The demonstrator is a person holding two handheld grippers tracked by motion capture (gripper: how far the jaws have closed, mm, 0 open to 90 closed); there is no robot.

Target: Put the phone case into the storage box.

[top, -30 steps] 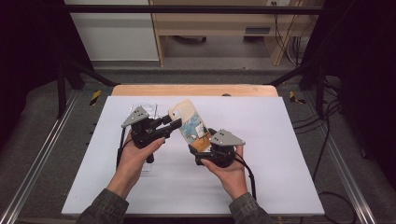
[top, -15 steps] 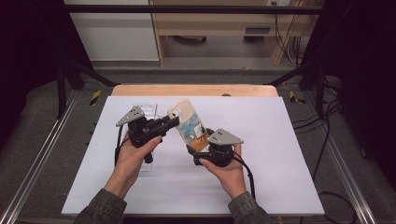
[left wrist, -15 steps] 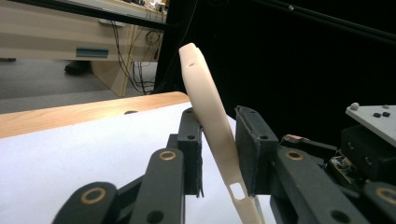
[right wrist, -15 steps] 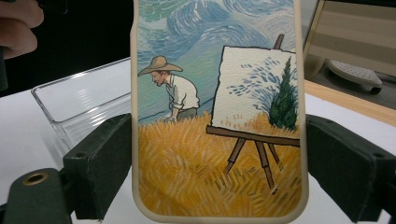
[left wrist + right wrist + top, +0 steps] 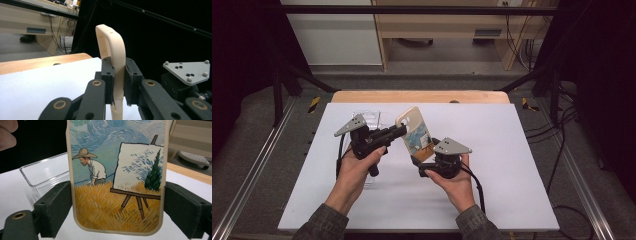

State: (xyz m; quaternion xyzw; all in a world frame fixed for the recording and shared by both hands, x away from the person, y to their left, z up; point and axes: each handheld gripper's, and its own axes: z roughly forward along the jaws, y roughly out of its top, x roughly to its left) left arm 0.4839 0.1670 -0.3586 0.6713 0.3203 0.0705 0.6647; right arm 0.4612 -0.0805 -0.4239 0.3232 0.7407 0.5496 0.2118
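Note:
A phone case (image 5: 417, 132) with a cream rim and a painted scene of a man at an easel stands upright above the white table (image 5: 512, 150). My right gripper (image 5: 423, 158) is shut on its lower end, one jaw on each long side (image 5: 125, 212), with the printed back (image 5: 117, 170) facing that camera. From the left, my left gripper (image 5: 401, 131) is shut on the case's cream side rim (image 5: 112, 47), its jaws (image 5: 117, 80) pinching the thin edge. The right gripper's grey plate (image 5: 186, 71) shows just beyond.
A clear plastic tray (image 5: 364, 117) lies on the white table behind the left gripper; it is also in the right gripper view (image 5: 42, 175). A wooden strip (image 5: 422, 96) edges the table's far side. Black frame rails run along both sides.
The left gripper's body has shifted slightly left and turned a little while its tips stay at the case's rim. The case and right gripper have barely moved.

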